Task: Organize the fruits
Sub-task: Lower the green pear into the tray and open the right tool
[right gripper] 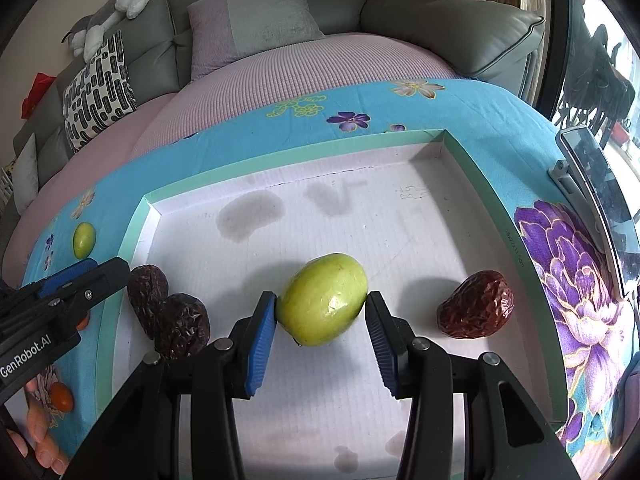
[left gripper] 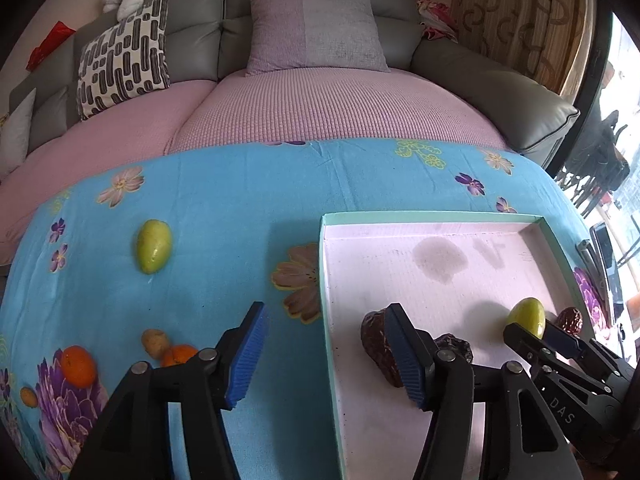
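My left gripper (left gripper: pixel 326 354) is open above the left rim of the white tray (left gripper: pixel 325 280). A dark dried date (left gripper: pixel 374 336) lies in the tray against the inner side of its right finger, gripped by neither pad, with a second date (left gripper: pixel 456 346) beside it. My right gripper (right gripper: pixel 322 340) is shut on a green fruit (right gripper: pixel 324 300) low over the tray floor (right gripper: pixel 400 232), its pads touching both sides. A reddish date (right gripper: pixel 476 308) lies to its right and two dark dates (right gripper: pixel 168 308) to its left. Another green fruit (left gripper: pixel 154 246) lies on the blue cloth.
Small oranges (left gripper: pixel 78 366) and a brownish fruit (left gripper: pixel 154 340) lie on the flowered blue cloth (left gripper: pixel 220 208) left of the tray. A phone on a stand (right gripper: pixel 592 200) sits right of the tray. A grey sofa with cushions (left gripper: pixel 316 32) stands behind. A person's fingers (right gripper: pixel 40 440) show bottom left.
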{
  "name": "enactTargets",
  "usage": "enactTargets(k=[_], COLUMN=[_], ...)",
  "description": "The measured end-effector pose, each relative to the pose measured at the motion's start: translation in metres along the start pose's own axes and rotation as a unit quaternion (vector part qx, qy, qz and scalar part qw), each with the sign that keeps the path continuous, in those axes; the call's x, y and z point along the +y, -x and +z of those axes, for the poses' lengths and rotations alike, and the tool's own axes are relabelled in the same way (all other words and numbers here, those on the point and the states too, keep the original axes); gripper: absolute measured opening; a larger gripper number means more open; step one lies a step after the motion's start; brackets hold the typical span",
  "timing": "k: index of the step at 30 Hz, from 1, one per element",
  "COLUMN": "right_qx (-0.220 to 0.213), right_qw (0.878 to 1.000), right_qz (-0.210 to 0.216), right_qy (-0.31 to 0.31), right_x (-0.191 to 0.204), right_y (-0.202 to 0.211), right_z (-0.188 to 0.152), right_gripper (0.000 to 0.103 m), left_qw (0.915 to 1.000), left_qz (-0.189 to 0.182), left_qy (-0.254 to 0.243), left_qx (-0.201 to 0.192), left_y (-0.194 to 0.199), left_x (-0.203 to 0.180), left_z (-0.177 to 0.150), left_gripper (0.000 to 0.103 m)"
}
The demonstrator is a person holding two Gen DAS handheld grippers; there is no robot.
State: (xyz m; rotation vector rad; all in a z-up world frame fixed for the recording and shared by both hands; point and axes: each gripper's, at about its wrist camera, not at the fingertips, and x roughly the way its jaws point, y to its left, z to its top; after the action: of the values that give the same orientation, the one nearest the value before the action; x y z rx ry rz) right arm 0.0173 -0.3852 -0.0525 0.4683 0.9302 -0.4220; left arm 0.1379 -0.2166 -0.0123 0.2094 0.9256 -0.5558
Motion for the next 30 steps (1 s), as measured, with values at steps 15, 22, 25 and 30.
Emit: enactTargets(k=[15,22,25,30], right_qx=[-0.009,-0.018,-0.020,-0.023], right_qw=[1.000,1.000,1.000,0.999], right_qz=[-0.012,-0.012,-0.015,-0.020], right_qy=[0.009,0.012,0.016,0.021], right_x=[0.002,0.003,0.004,0.006], right_y=[0.003,0.006,0.007,0.006], right_z=[0.001,0.001,0.001,0.001], right_gripper=[0.053,0.076,0.079,0.082], left_qw=[0.9976,0.9970,0.9966,0.9960], left_qz=[0.054,0.063,0.066,0.071], left_qy=[0.040,0.043,0.047,0.053], left_qx=[0.017,0.015,0.014,0.013], left_y=[-0.018,-0.023,-0.025,-0.026], left_x=[0.039,0.043,0.046,0.050], left_z=[-0.010,-0.009,-0.008,-0.007], left_gripper=[0.103,0.103,0.103,0.103])
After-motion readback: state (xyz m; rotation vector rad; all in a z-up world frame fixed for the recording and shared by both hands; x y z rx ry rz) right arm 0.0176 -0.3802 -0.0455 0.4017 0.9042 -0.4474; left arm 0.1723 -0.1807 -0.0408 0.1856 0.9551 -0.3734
